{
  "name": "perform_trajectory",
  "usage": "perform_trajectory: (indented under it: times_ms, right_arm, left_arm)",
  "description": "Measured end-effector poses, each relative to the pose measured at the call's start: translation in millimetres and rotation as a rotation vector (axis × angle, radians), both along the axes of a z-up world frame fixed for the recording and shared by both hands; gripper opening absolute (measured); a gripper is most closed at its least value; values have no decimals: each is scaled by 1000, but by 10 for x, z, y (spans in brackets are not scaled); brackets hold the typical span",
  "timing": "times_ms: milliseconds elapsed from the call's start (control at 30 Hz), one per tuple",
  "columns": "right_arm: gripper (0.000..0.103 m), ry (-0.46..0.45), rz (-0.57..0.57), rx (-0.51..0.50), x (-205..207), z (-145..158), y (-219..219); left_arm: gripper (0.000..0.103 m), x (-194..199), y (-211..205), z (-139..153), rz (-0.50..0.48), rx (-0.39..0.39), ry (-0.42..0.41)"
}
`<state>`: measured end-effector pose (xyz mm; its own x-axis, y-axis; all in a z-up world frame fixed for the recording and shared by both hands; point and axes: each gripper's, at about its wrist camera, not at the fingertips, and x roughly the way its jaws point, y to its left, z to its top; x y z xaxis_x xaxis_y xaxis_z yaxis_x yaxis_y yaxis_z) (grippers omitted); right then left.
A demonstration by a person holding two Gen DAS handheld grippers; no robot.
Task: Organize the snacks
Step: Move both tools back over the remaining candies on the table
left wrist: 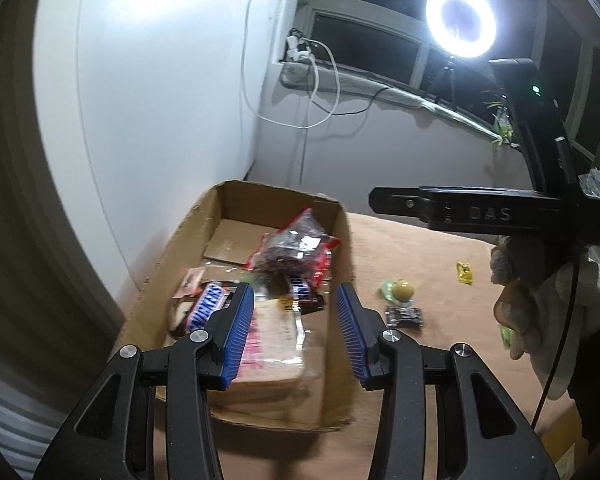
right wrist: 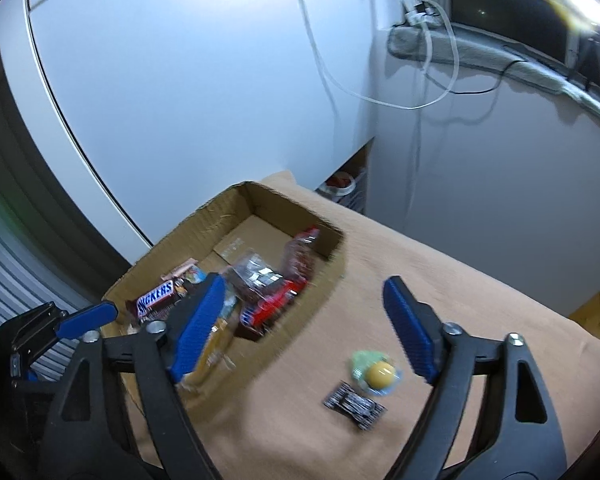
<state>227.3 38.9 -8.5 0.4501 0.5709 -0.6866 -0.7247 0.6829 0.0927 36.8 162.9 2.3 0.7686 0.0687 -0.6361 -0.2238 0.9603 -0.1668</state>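
At the bottom of the left wrist view I am holding my left gripper (left wrist: 296, 334) with its blue pads spread wide and nothing between them, hovering over the near end of the cardboard box (left wrist: 346, 240). Just beyond the pads, in the lower middle of the frame, a pale wrapped packet with pink print (left wrist: 276, 344) is lying in the box, and a Snickers bar (left wrist: 204, 306) is sitting beside my left pad. Farther in, at the centre, a red-edged clear bag of dark snacks (left wrist: 296, 248) is resting on the pile. At the bottom of the right wrist view my right gripper (right wrist: 300, 328) is also gaping open and empty, over the tan table cover (right wrist: 440, 280) just right of the box. Low in the frame, between its pads, a small dark wrapped snack (right wrist: 354, 404) and a yellow ball-shaped sweet on a green wrapper (right wrist: 378, 370) are lying near each other on the cover. In the left view a small yellow packet (left wrist: 465, 272) is lying farther right. At the upper right a ring light (left wrist: 460, 20) is glowing.
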Motion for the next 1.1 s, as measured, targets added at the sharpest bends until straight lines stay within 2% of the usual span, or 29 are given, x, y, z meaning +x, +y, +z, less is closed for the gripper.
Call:
perform_trajectory:
  times_ms: [300,400,633,833,1100]
  right_arm:
    - [88,-23,-98,2,-11,67,-794]
    - [94,-27,-133,-2,10,49,-1058]
    - [95,-12,-210,-16,105,-42,-1663]
    - [95,38,-262,-22,151,-244,-2100]
    - [95,112,-313,-22,-70,-682,-2459]
  left_arm:
    - [42,77,-424,21,-78,-9,-8]
    - [42,119,-572,10,-105,-15,-9]
    - [42,228,-920,-79,-170,-38,7]
    - [42,331,-1172,-216,-211,-57,38]
    - [42,461,-1339,-496,-222,-94,89]
